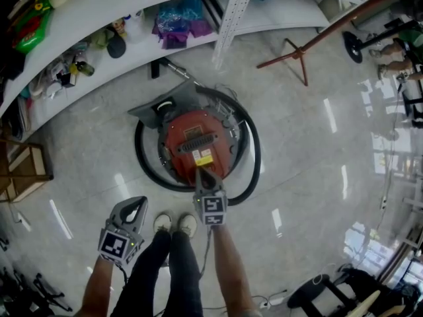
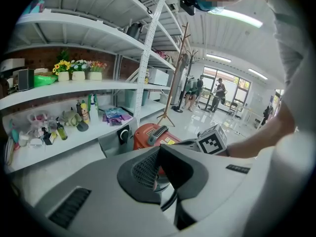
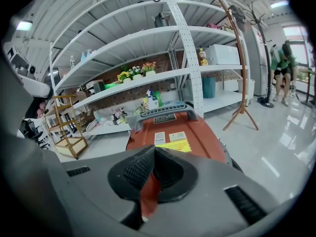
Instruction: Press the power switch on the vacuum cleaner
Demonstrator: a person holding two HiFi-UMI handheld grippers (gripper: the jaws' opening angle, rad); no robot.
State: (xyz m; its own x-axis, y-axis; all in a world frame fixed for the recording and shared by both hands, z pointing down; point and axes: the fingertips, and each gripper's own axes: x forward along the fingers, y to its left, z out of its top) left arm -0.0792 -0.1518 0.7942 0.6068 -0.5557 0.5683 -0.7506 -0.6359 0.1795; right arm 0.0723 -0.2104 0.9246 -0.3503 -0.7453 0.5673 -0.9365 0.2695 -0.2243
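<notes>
A red canister vacuum cleaner [image 1: 197, 144] lies on the floor in front of the person's feet, ringed by its black hose [image 1: 255, 157]. It has a grey handle [image 3: 165, 111] and a yellow label [image 3: 174, 145] on top. I cannot pick out the power switch. My right gripper [image 1: 199, 171] is shut and empty, its tip right over the near end of the red body [image 3: 197, 142]. My left gripper [image 1: 141, 201] is also shut and empty. It hangs above bare floor to the left of the feet, with the vacuum [image 2: 154, 134] ahead of it.
White shelves [image 1: 132, 51] crowded with bottles and bags curve behind the vacuum. A wooden coat stand [image 1: 301, 51] lies to the back right, a wooden rack [image 1: 23, 170] to the left. The person's shoes [image 1: 175, 223] are just behind the hose. Other people [image 2: 217, 94] stand far off.
</notes>
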